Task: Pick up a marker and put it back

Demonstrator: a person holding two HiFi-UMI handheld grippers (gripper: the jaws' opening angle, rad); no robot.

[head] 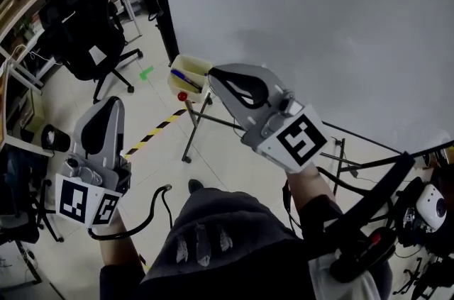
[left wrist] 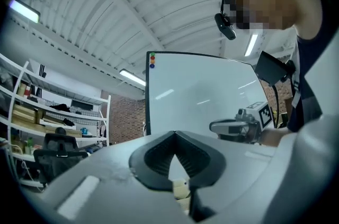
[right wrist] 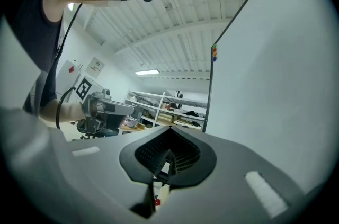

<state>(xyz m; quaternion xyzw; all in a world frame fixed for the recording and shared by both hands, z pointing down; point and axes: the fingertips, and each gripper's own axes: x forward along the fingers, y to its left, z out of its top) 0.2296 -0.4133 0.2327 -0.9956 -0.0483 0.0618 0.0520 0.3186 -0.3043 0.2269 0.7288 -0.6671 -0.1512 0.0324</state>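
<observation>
1. At the lower left corner of the whiteboard (head: 305, 22) hangs a pale tray (head: 196, 62). A blue marker (head: 186, 79) lies inside it, towards the tray's left side. A small red thing (head: 182, 96) sits just under the tray's near edge; what it is I cannot tell.
2. The right tongs (head: 213, 73) are pressed together with nothing between them. They are held just beside the tray's right edge, tips toward it, and are not touching the marker.
3. The left tongs (head: 106, 102) also look pressed together and empty. They are held well apart from the tray, out over the floor (head: 163, 150).
4. Progress, as I judge it: neither tongs hold a marker, and the one in view rests in its tray. Whether the lift has yet to start or the marker is already returned cannot be told. If it has not begun, everything remains: spread the right tongs, pinch the marker, lift it and set it back.
5. Room: the whiteboard's face stands close on the far side of the right tongs, and the tray's walls leave a way in only from above. The stand's legs (head: 195, 125) run below the tray. Left of the tray the floor is open, with an office chair (head: 85, 36) well apart.
</observation>
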